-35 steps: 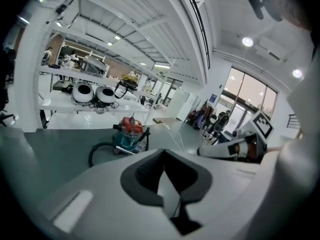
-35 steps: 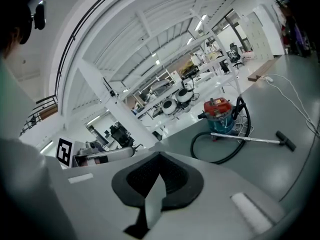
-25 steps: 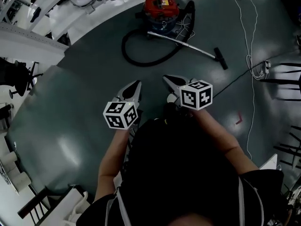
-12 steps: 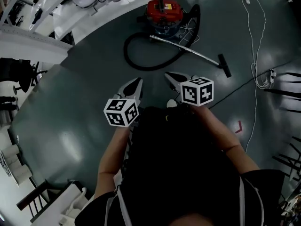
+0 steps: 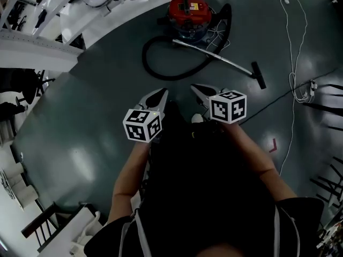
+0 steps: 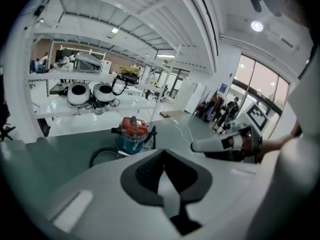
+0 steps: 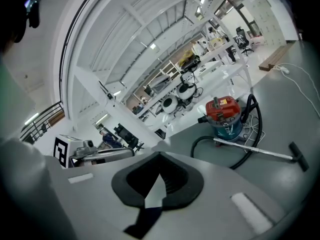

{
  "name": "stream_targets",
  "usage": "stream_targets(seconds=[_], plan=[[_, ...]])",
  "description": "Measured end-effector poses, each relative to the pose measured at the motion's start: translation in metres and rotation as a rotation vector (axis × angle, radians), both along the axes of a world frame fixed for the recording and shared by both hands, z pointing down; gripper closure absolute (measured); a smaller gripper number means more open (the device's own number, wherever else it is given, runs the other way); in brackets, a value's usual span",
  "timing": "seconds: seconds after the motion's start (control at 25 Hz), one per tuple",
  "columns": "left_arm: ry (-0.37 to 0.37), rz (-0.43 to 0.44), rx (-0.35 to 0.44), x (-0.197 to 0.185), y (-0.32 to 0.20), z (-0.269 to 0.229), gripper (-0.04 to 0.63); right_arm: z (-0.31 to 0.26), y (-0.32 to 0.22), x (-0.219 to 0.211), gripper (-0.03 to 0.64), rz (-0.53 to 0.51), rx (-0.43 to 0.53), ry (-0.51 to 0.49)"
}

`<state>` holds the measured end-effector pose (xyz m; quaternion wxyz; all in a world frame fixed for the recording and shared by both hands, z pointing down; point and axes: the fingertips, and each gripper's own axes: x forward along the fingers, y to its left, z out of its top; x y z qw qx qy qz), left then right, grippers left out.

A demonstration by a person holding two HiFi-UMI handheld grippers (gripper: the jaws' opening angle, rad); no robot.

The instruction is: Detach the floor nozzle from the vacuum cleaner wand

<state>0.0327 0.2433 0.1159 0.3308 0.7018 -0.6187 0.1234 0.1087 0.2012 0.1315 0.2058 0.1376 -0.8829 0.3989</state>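
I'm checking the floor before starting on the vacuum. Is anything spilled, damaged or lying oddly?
Nothing looks spilled or broken. The red-lidded canister vacuum stands upright. Its metal wand lies flat on the grey floor, with the black floor nozzle attached. A thin white cable trails loose at the right and may be a trip hazard.

From the head view, the joint where the black bar-shaped floor nozzle (image 5: pixel 258 75) met the thin silver metal wand (image 5: pixel 214 54), right of the red-lidded, teal canister vacuum cleaner (image 5: pixel 187 16), was too small to make out. So was the print on that vacuum's lid label (image 5: pixel 188 5). The thin white cable (image 5: pixel 292 36) further right ran off the top edge. In the left gripper view, the left gripper's (image 6: pixel 164 156) pale grey body covered the vacuum's base and hid the nozzle.
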Motion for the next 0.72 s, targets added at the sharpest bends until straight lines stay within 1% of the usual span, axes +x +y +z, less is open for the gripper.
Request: stream_targets(seconds=[0.08, 0.12, 0.24, 0.32, 0.48, 0.72], plan=[[0.038, 0.010, -0.017, -0.004, -0.007, 0.006, 0.586, 0.006, -0.006, 0.003, 0.620, 0.030, -0.015, 0.020], [0.044, 0.022, -0.021, -0.007, -0.011, 0.008, 0.586, 0.009, -0.011, 0.002, 0.620, 0.049, -0.021, 0.026], [0.031, 0.059, -0.023, -0.021, -0.027, 0.016, 0.586, 0.016, -0.026, -0.008, 0.620, 0.091, -0.023, 0.040], [0.036, 0.076, -0.026, -0.033, -0.037, 0.021, 0.586, 0.019, -0.032, -0.018, 0.620, 0.106, -0.022, 0.051], [0.072, 0.108, -0.047, -0.058, -0.056, 0.024, 0.586, 0.017, -0.043, -0.042, 0.620, 0.121, -0.025, 0.063], [0.083, 0.162, -0.083, -0.099, -0.084, 0.034, 0.586, 0.024, -0.066, -0.078, 0.620, 0.152, -0.045, 0.081]])
